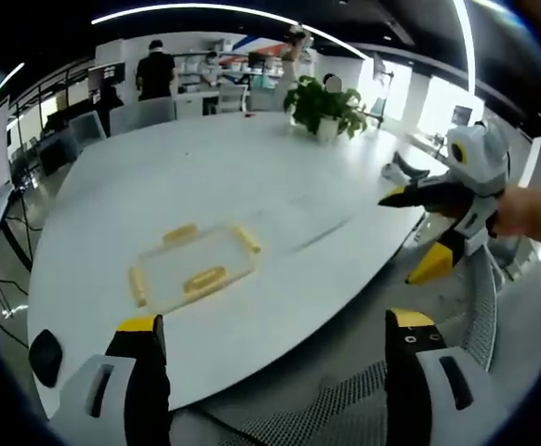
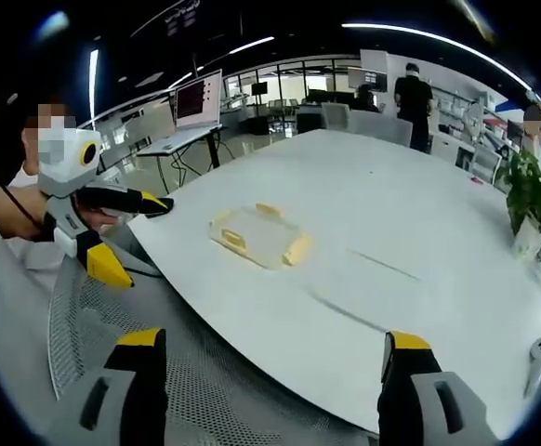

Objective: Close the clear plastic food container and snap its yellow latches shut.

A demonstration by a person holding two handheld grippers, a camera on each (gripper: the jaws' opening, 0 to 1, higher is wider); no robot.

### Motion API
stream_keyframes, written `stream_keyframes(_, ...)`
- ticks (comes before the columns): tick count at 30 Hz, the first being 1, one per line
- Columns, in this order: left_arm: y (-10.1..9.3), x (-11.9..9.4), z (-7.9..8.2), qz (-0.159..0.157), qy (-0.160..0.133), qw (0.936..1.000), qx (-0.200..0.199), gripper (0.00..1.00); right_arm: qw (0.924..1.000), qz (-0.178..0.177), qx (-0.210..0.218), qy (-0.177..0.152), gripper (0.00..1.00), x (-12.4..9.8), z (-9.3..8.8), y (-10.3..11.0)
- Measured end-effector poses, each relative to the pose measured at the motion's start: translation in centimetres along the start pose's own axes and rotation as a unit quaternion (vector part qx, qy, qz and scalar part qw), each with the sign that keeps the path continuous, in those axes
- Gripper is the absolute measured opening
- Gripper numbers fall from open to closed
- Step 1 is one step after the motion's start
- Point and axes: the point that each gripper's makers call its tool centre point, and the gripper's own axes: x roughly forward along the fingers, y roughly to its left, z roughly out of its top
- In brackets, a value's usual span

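The container [image 1: 194,266] lies flat on the white table [image 1: 252,186] near its edge, lid on, yellow latches [image 1: 204,281] splayed outward. Left gripper [image 1: 275,339] and right gripper [image 2: 269,358] both hang off the table with jaws spread wide, gripping nothing (a plant [image 1: 326,107] stands further along).

A large white oval table [image 1: 252,195] spreads ahead of both grippers. A clear plastic food container with yellow latches [image 1: 194,267] lies flat on it, nearest the left gripper's jaws. Far beyond stands a green potted plant in a white pot [image 1: 326,110], with a small white device [image 2: 537,358] near the edge.
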Motion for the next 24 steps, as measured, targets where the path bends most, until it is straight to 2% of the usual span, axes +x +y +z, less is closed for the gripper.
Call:
stream_keyframes(11,0.2,-0.5,0.6,-0.002,-0.011,0.9999,-0.007,0.96,0.9998,0.001,0.017,-0.005,0.96,-0.4,0.5,-0.5)
stream_keyframes(24,0.9,-0.9,1.9,-0.008,-0.025,0.9996,0.004,0.94,0.9999,0.007,-0.003,-0.012,0.96,-0.3,1.8,-0.2)
